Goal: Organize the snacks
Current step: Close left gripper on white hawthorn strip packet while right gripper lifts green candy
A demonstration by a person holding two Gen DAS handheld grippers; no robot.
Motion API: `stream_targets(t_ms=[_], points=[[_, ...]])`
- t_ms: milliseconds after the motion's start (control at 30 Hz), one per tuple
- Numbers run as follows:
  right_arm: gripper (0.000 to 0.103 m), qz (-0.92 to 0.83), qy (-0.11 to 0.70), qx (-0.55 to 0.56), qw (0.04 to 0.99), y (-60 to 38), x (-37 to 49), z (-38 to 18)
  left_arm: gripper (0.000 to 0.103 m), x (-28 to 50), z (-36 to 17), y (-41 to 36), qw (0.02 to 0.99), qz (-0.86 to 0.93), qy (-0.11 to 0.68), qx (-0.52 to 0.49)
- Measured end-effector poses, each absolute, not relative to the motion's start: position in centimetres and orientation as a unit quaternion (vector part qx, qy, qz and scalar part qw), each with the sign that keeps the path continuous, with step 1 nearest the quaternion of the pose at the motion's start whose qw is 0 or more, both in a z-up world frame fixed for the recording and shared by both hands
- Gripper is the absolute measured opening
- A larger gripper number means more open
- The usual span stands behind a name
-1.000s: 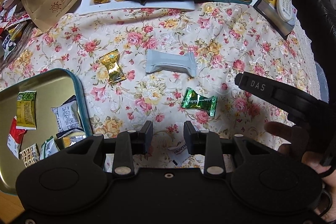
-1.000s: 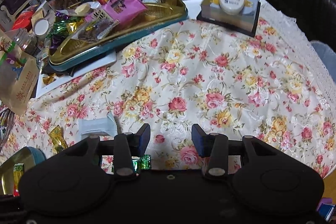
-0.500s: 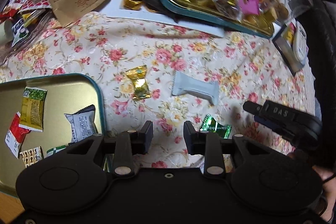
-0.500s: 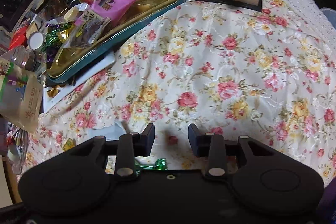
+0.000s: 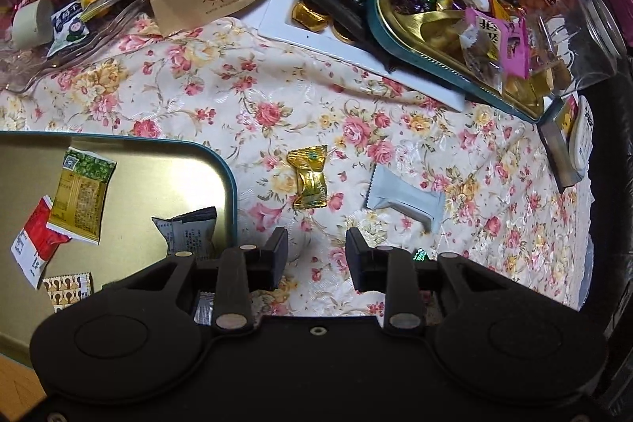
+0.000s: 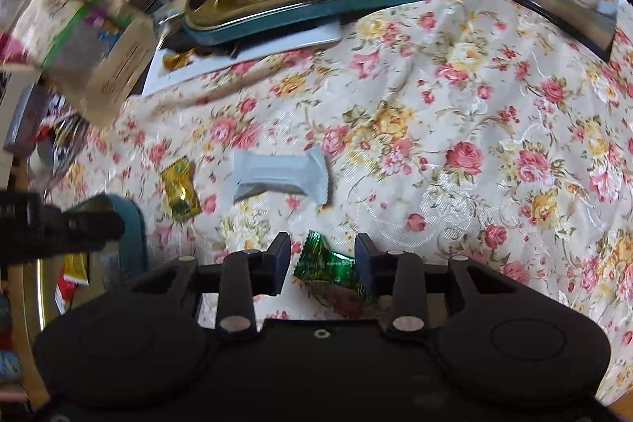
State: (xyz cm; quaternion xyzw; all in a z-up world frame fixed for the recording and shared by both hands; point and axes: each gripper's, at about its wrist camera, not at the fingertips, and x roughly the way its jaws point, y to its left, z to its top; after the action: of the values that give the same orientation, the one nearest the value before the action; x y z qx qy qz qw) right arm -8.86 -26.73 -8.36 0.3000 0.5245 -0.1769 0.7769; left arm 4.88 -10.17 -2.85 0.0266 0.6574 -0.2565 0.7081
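Three loose snacks lie on the floral tablecloth [image 6: 455, 113] in the middle of the table: a gold-wrapped candy [image 6: 179, 189], a pale grey bar [image 6: 281, 175] just beside it, and a green foil candy [image 6: 330, 265] nearer the table's front edge. The right gripper [image 6: 321, 265] points steeply down with its jaws either side of the green foil candy; the gap on its left side shows the pads are not yet pressing, so it counts as open around the sweet. The left gripper [image 5: 316, 258] is open and empty, hanging over the cloth just beside the right rim of the gold tray [image 5: 231, 184], which sits at the table's left edge and already holds several packets. The step in hand looks like picking up the green candy; the next move would call for closing fully on the wrapper, lifting, and carrying it across to that tray.
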Motion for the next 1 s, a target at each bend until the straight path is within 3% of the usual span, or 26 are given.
stream_targets(t_ms=[900,1000], points=[[0.04,-0.126,0.572,0.108,0.803,-23.3,-8.9,-10.8,0.04,3.6,-3.3,-11.4,0.685,-0.287,0.667,0.059],[0.035,-0.134,0.568,0.115,0.804,-23.4,-8.7,-11.0,0.04,3.6,-3.3,-11.4,0.685,-0.287,0.666,0.06]])
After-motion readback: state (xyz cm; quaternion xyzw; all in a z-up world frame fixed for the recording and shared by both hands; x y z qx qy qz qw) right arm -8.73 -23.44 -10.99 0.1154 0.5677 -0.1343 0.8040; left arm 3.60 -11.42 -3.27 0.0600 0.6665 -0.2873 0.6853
